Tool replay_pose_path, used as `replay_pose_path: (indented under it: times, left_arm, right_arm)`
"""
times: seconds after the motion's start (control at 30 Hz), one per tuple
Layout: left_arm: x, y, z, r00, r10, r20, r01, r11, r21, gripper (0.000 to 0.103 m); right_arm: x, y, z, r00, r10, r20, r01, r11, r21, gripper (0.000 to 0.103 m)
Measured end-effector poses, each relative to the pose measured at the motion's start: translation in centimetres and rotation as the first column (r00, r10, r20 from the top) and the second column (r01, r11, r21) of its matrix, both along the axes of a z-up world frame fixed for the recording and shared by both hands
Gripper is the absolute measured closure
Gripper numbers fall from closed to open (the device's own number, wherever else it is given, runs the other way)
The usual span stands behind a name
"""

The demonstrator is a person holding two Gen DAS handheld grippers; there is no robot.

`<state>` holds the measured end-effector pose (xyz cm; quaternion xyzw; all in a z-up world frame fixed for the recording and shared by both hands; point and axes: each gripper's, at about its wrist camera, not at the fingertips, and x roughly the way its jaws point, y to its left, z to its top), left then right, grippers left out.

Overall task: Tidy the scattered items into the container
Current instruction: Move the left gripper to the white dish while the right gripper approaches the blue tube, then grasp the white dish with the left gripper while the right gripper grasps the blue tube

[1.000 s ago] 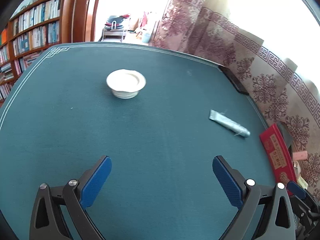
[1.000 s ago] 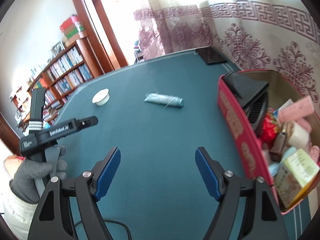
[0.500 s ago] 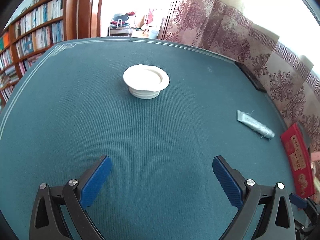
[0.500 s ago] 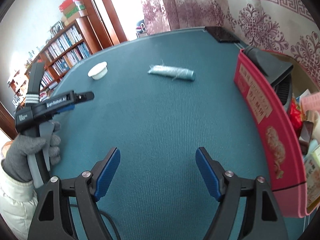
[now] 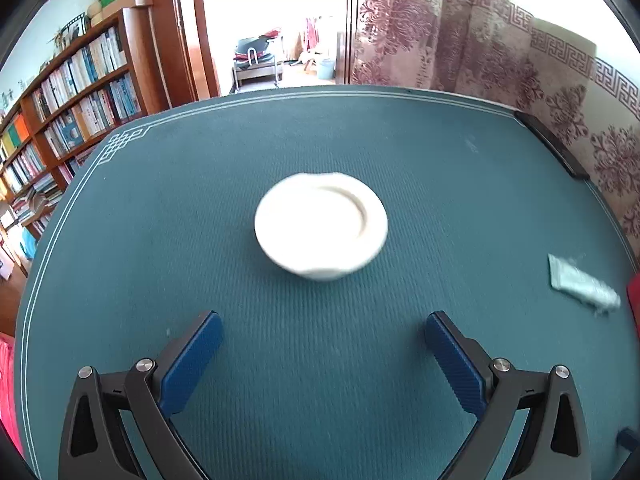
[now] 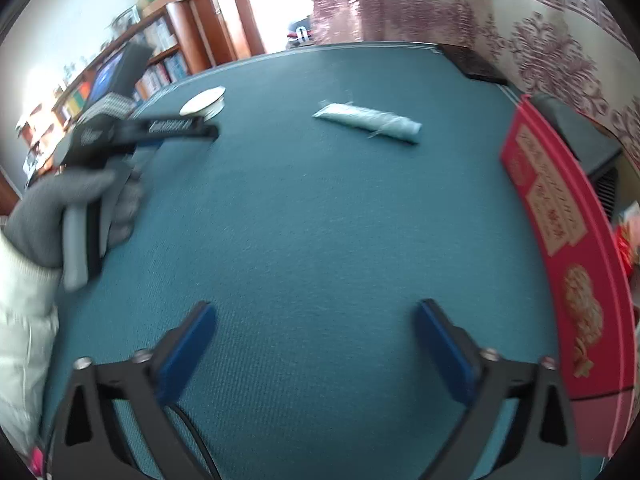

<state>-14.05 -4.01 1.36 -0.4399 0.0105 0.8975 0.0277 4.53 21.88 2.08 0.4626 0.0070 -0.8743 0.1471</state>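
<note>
Left claw [image 5: 320,354] nearer white dish [image 5: 321,226], red box [image 6: 560,240] aside

Black two-finger grippers with blue pads, carried by a gloved, white-sleeved person

The left gripper [image 5: 320,354] and the right gripper [image 6: 316,346] are each showing black angular finger frames with triangular cut-outs, silver screw heads at the joints and ribbed blue pads [image 5: 190,362] on the inner faces. The left hand [image 6: 60,216] is wearing a grey knit glove under a puffy white sleeve [image 6: 22,320], gripping a grey handle whose black body is bearing white lettering, too blurred to read. A black cable [image 6: 196,436] is trailing beside the right gripper's frame.
</note>
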Motion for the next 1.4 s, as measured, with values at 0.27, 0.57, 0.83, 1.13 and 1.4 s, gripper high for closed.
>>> replay_pose_path:
  times: [0.27,0.57,0.83,1.13,1.4]
  left_arm:
    - [-3.3,0.2,-0.1,1.000,-0.020,-0.012,0.020,1.000,0.001,0.001]
    - [-5.1,0.7,0.0,1.000,-0.006,-0.017,0.006,1.000,-0.001,0.003]
    - [-4.4,1.3,0.4,0.997,-0.044,-0.069,0.047,0.998,0.033,0.035]
    - [-2.5,-1.0,0.6,0.994,-0.030,-0.105,0.055,0.968,0.244,0.035]
    - [-2.5,-0.8,0.4,0.994,-0.043,-0.100,0.066,0.968,0.243,0.035]
  right_arm:
    - [-0.1,-1.6,-0.7,1.000,0.020,-0.008,-0.019,0.991,0.129,0.000]
    - [-0.4,-1.4,-0.9,1.000,0.023,-0.011,-0.022,0.992,0.121,0.000]
    - [-0.5,-1.4,-0.8,1.000,0.023,-0.013,-0.021,0.993,0.120,0.000]
    - [-3.6,-0.9,0.6,0.999,-0.032,-0.023,0.035,0.994,0.108,0.000]
    - [-10.6,-1.8,2.6,0.989,0.000,-0.147,0.032,0.975,0.220,0.000]
